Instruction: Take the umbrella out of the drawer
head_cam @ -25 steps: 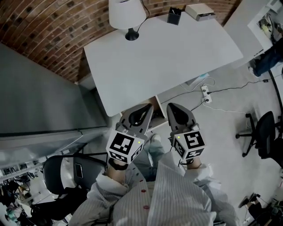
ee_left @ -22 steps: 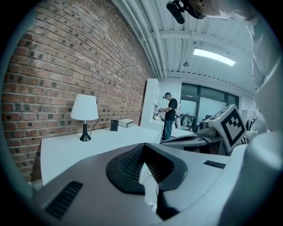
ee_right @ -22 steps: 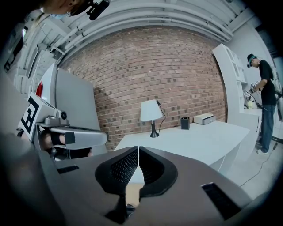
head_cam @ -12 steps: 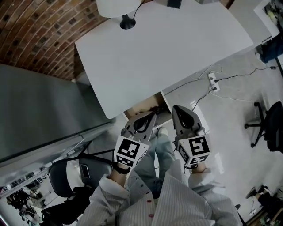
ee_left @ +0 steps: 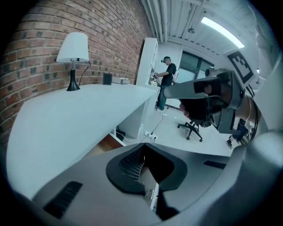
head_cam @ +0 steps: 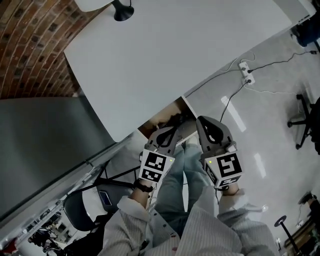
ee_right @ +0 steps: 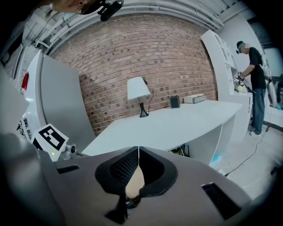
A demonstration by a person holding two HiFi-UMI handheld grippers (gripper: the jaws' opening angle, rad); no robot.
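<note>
Below the white desk point(head_cam: 165, 55), a drawer point(head_cam: 159, 121) stands open and shows a wood-coloured inside. A dark thing point(head_cam: 176, 119), probably the umbrella, lies in it and is partly hidden by the desk edge. My left gripper point(head_cam: 171, 131) hangs just in front of the drawer, its jaws shut and empty. To its right my right gripper point(head_cam: 202, 121) is held beside the drawer's corner, shut as well with nothing in it. In the left gripper view the shut jaws point(ee_left: 142, 148) point under the desk edge. In the right gripper view the jaws point(ee_right: 138, 150) point at the desk's front.
A lamp point(head_cam: 122, 10) stands at the desk's far end by the brick wall. A power strip point(head_cam: 245, 72) with cables lies on the floor at right, near an office chair point(head_cam: 305, 120). A black chair point(head_cam: 95, 200) is behind me at left. A person point(ee_right: 254, 84) stands far off.
Both grippers have sunk from desk-top height to the level of the drawer. The open drawer and the dark thing in it show more fully now.
</note>
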